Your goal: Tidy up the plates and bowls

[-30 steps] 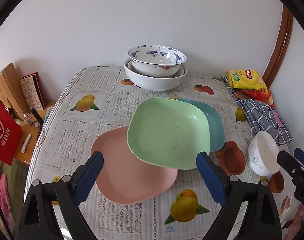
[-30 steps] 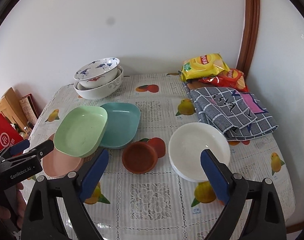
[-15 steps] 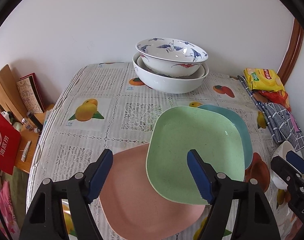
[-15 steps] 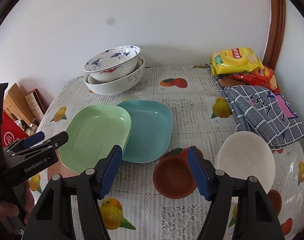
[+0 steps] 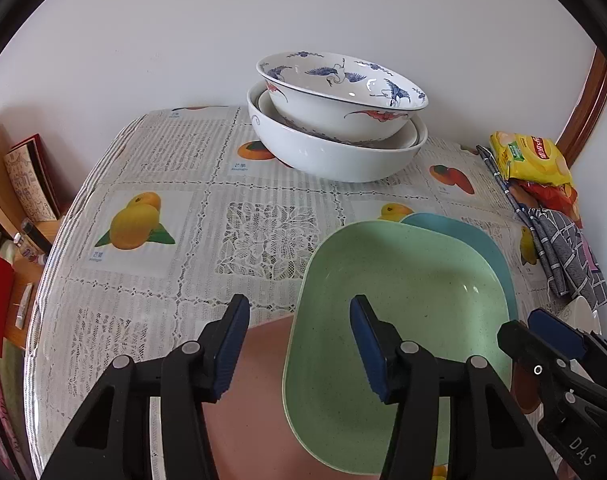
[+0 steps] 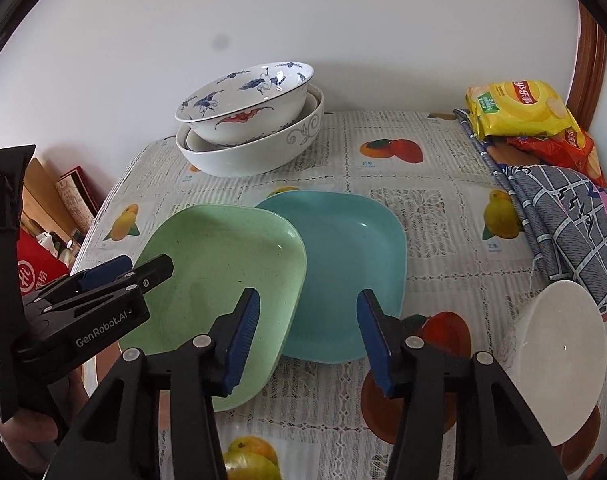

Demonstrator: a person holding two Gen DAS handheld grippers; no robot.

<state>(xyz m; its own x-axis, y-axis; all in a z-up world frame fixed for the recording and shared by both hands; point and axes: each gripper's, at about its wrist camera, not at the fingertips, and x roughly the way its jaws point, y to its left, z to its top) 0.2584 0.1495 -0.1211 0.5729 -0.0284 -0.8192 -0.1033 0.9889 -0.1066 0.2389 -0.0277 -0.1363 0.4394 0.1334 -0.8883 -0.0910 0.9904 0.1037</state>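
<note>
A green square plate (image 5: 403, 300) lies tilted, resting on a pink plate (image 5: 255, 400) and a teal plate (image 6: 351, 240). My left gripper (image 5: 299, 320) hovers over the green plate's left rim. Its jaws are closing, one finger inside the plate and one outside, neither pad touching. My right gripper (image 6: 307, 312) hangs over the spot where the green plate (image 6: 215, 264) overlaps the teal one. Its jaws are also closing and grip nothing. Two patterned bowls (image 5: 335, 120) sit nested at the back. A white bowl (image 6: 559, 360) stands at the right.
A small brown dish (image 5: 521, 388) is mostly hidden behind the right gripper. Snack bags (image 6: 515, 108) and a checked cloth (image 6: 563, 216) lie along the right side by the wall. The table's left edge drops to a low shelf with books (image 5: 27, 184).
Both grippers have come forward and down toward the plates, and both pairs of jaws have narrowed. The plates and bowls have not moved.
</note>
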